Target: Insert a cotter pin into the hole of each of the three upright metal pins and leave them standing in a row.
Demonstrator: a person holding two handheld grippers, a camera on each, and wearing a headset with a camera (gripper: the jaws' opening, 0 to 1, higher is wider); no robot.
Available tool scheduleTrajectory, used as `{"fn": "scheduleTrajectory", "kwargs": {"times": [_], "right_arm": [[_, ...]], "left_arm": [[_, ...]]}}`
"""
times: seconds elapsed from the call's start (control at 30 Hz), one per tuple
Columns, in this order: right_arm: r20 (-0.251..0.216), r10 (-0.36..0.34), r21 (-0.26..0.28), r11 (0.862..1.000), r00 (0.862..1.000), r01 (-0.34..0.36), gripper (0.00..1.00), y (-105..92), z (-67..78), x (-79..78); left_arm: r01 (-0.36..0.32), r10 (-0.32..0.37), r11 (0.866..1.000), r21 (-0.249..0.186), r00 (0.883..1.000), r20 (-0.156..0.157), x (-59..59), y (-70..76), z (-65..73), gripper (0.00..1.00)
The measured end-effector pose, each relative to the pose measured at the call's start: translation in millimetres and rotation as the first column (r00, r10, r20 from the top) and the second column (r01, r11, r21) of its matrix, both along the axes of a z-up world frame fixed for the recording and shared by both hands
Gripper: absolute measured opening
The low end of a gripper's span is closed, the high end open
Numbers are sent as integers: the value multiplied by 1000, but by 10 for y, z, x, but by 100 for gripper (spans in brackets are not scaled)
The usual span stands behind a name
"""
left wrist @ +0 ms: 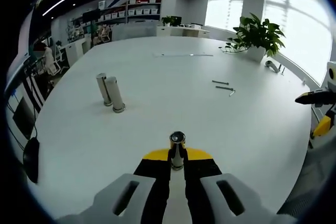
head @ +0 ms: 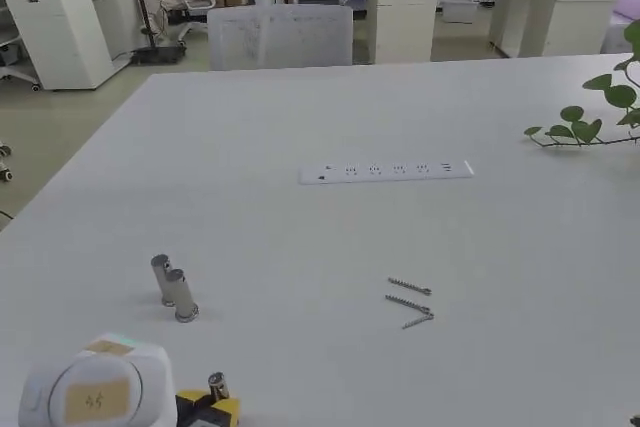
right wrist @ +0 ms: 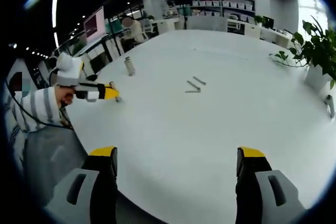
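- Your left gripper [left wrist: 177, 159] is closed around one metal pin [left wrist: 177, 141], near the edge of the white table [left wrist: 173, 116] that is closest to you. The pin is upright between the yellow jaw tips. I cannot tell if its foot touches the table.
- Your right gripper [right wrist: 177, 156] has its jaws wide apart and carries nothing. It hovers at the near edge, well apart from all the parts.
- The other two metal pins [head: 180, 295] stand upright just beside each other, perhaps touching, on the left part of the table. They are apart from the held one.
- The three cotter pins [head: 408, 301] lie flat in a loose group to the right of centre, well apart from every metal pin.
- From this I judge that no cotter pin is in a hole yet, so all three insertions are left to do. The holes themselves are too small to see.
- The row is also not made: two pins stand together, and the third is in your left gripper, nearer to you.
- So the task seems to be at its beginning. Your free right gripper is the natural one to fetch a cotter pin. They are thin and lie flat, so I expect the pinch will need care.
- The power strip [head: 385, 171] and the plant [head: 580, 130] are far from the work and should not disturb you.
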State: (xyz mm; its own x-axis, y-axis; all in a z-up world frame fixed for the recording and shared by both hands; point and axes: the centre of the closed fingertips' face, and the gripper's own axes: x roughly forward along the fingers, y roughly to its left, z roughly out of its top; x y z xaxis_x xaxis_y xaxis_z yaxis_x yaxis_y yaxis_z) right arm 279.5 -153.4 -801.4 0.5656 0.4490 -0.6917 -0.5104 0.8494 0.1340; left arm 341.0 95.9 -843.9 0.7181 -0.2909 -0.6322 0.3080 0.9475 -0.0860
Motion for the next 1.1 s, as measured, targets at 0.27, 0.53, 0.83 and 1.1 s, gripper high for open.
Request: {"fn": "scheduleTrajectory", "kwargs": {"times": [0.27, 0.53, 0.83, 1.1], "right_arm": [[8, 0, 10, 1000, 1000, -1, 95, 9, 19, -3], [5, 6, 8, 1000, 1000, -6, 95, 10, 13, -32], [6, 11, 6, 1000, 1000, -11, 95, 17, 22, -28], [2, 24, 6, 1000, 1000, -24, 95, 48, 17, -38]], "left_arm": [[51, -52, 997, 52, 999, 14, -38, -20, 6, 7], [64, -65, 998, 30, 998, 21, -66, -40, 9, 8], [130, -132, 990, 60, 991, 24, -94, -96, -20, 12], [167, -170, 982, 86, 985, 21, -114, -99, -36, 22]]}}
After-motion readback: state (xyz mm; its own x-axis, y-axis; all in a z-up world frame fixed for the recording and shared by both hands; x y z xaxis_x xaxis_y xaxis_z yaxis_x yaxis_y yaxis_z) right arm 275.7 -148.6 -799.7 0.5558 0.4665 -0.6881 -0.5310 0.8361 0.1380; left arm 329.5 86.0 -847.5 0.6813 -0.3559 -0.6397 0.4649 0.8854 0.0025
